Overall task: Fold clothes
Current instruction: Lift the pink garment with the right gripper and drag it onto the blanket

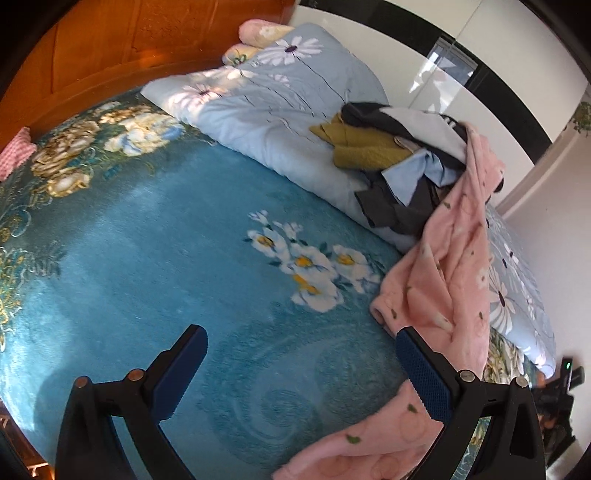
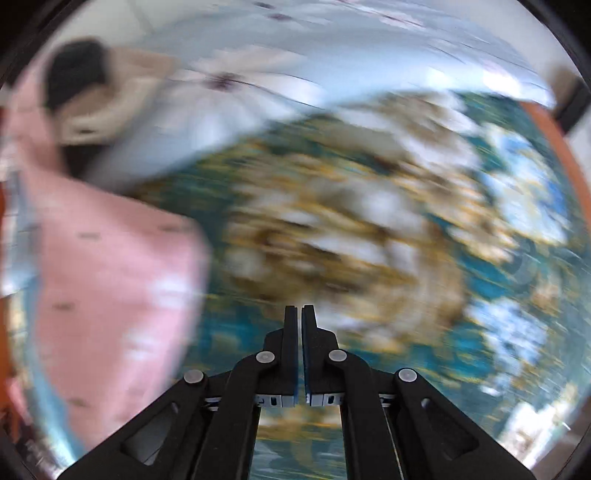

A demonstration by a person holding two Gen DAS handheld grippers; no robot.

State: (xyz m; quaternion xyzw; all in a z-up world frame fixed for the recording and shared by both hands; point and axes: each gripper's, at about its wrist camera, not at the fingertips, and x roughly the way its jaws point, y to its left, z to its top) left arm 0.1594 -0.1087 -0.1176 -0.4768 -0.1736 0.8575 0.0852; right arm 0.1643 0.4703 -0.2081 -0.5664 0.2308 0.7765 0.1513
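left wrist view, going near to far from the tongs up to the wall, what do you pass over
left tongs → teal floral blanket → white flower print → light blue daisy quilt → pink pillows → wooden headboard

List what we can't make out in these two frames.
- Right wrist view: heavy motion blur; the bedspread pattern and the pink garment are smeared, and the dark item can't be identified.
- Left wrist view: the clothes pile overlaps, so the count and types are unclear; the pink garment covers its right side.
- Left wrist view: the garment's lower end runs off the bottom edge, partly behind the left gripper.
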